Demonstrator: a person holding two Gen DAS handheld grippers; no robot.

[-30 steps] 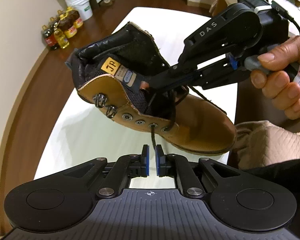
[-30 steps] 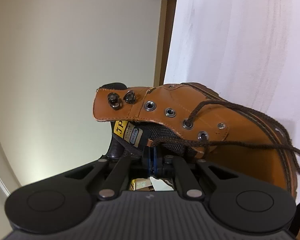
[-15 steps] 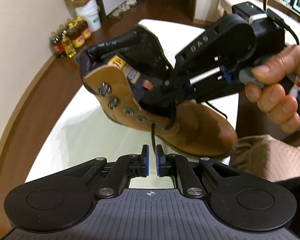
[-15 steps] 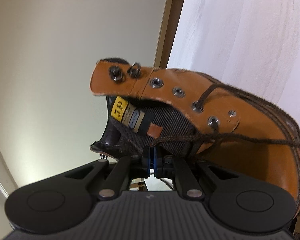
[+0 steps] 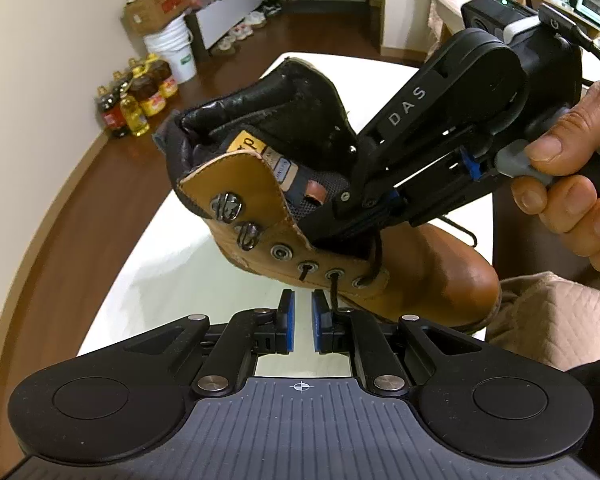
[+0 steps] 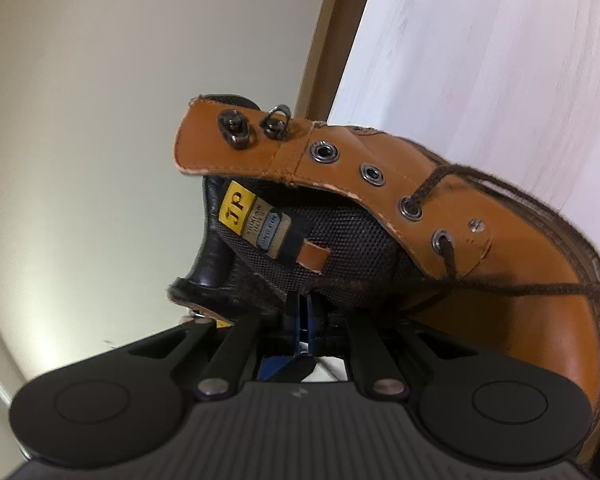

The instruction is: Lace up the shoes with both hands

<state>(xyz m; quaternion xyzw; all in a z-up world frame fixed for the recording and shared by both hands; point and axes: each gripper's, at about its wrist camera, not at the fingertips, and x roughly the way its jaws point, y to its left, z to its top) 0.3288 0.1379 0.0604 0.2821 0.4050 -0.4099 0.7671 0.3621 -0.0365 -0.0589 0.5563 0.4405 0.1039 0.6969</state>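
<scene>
Two claws: the left claw (image 5: pixel 302 322) stands released, a gap between its blue pads and nothing in it; the right claw (image 6: pixel 305 312) is clenched on the brown lace (image 6: pixel 520 290).
Boot: a tan boot (image 5: pixel 440 272) hangs tilted over the white table (image 5: pixel 180 280), with its collar raised and its toe toward the person.
Left view only: a hand (image 5: pixel 572 184) grips the right claw's handle, and that claw's tip reaches into the boot's opening over the tongue. A lace end drops from an eyelet just beside the outer face of the left claw's right pad. Oil bottles (image 5: pixel 140 100) stand on the floor by the wall.
Right view only: the lace runs taut from the clenched pads across the tongue toward the toe, another strand goes through the two lower eyelets, and the two eyelets above them and the two hooks (image 6: pixel 236 130) are bare.
Since a second ago: the left pads have parted a little. The lace then led into the gap between them and now lies outside it. The boot's collar has swung nearer both cameras.
</scene>
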